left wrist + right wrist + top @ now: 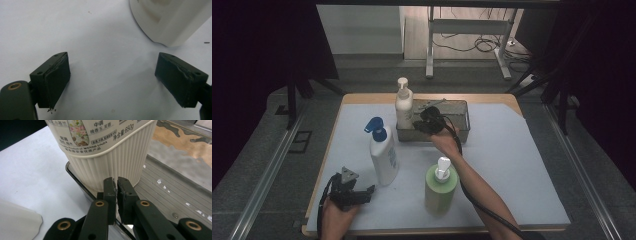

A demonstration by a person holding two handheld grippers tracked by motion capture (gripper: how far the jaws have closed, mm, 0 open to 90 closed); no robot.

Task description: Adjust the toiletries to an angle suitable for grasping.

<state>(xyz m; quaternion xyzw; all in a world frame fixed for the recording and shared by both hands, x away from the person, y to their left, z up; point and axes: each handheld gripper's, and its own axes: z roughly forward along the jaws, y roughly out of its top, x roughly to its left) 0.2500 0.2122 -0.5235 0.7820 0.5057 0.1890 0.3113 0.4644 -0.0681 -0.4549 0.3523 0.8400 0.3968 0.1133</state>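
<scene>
Left gripper (362,194) low, fingers spread wide; right gripper (424,123) extended forward, fingers closed.

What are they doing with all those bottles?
A person is working two grippers at a table. The right gripper, its fingers shut, is at the near rim of a metal tray, right beside the cream pump bottle standing in it. The left gripper rests open near the white spray bottle. A green bottle waits in front.

Cream ribbed pump bottle (110,152) label read "650g", "PRODUCT OF WENHO UNZA", with Chinese characters "中调" above, smaller print too blurred to read
</scene>
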